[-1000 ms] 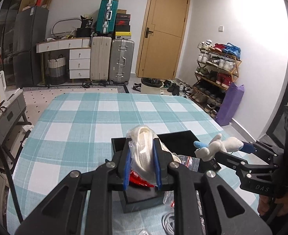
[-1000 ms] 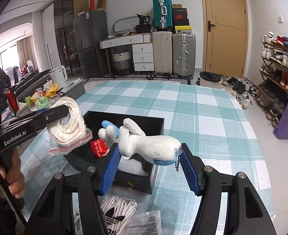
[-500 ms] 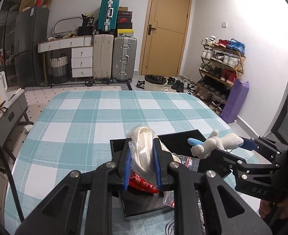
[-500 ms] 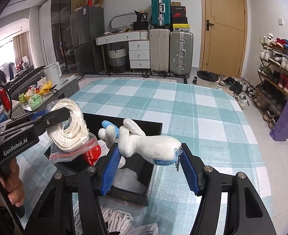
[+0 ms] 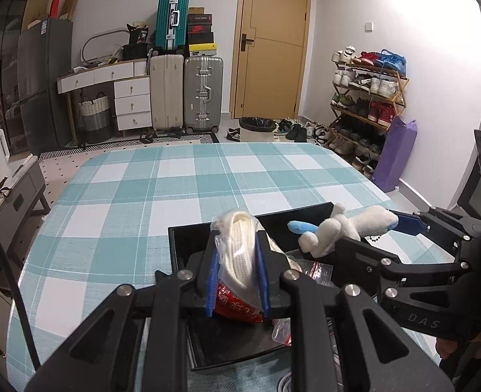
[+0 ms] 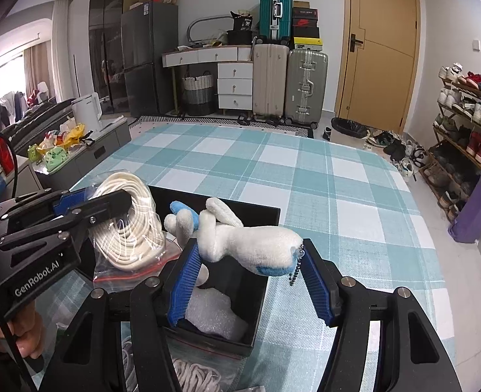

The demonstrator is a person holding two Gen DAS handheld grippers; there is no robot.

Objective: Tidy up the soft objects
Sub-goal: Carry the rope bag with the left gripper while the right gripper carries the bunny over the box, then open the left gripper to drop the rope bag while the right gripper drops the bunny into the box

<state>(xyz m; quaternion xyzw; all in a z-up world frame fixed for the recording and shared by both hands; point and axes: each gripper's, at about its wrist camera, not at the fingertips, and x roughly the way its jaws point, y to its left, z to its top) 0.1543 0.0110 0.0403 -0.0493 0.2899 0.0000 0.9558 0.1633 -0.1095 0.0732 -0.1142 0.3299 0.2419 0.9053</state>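
Both hands have drifted in over the open black box in the last second, so we're basically at the drop-off. My left tool is clamped tight on the clear zip bag of coiled white cord, hanging above the box's near half. My right tool is partway closed around the white-and-blue plush rabbit keychain, hovering over the white foam piece inside. Box sits on the teal checked counter. I'd guess letting go comes next.
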